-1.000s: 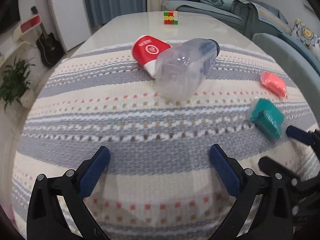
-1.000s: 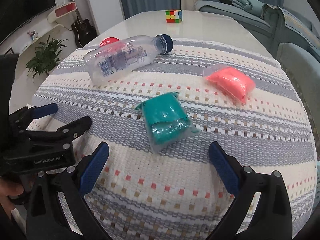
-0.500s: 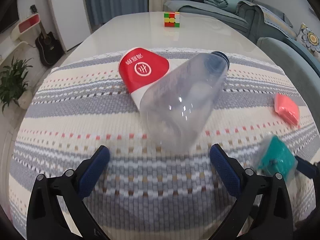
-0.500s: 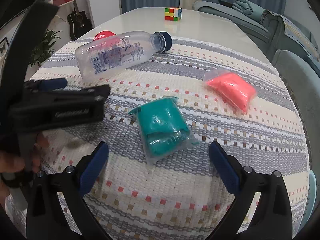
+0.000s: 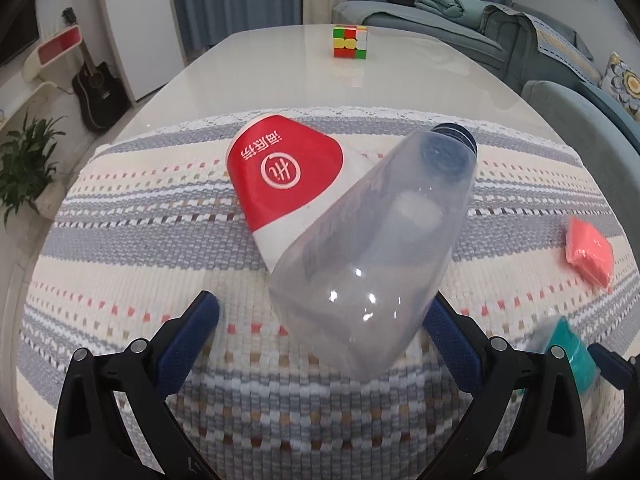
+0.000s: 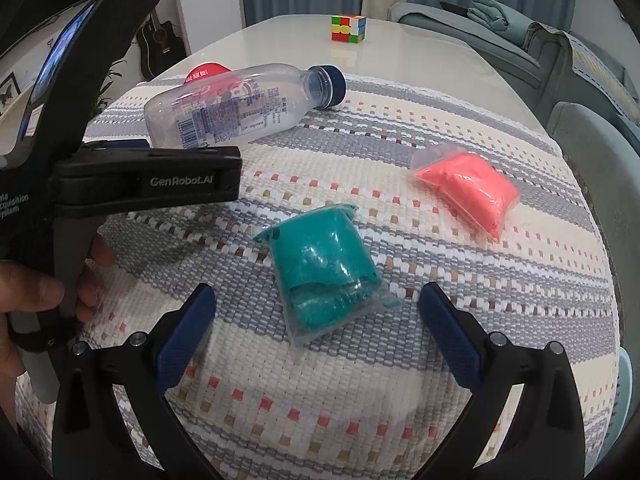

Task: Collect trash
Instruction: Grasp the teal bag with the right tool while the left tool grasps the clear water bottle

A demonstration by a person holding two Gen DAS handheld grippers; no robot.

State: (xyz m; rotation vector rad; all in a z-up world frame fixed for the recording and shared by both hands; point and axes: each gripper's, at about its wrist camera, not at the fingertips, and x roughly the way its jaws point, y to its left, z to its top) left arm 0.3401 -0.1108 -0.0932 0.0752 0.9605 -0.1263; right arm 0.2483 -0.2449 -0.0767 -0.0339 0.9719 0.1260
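on the striped woven cloth (image 5: 120, 264), a red paper cup (image 5: 286, 184) lies on its side, touching the clear plastic bottle (image 5: 372, 256) that lies across it, base toward the left gripper (image 5: 324, 332). the left claw is spread wide and empty, its blue pads flanking the bottle's base without yet pinching it. a sound grasp likely means easing further along the body before closing, since the thin wall may flex or the bottle roll off the cup. further right, the teal packet (image 6: 326, 268) sits just ahead of the right gripper (image 6: 316, 320), also wide open and holding nothing; the pink packet (image 6: 468, 190) lies beyond, near the cloth's right side.
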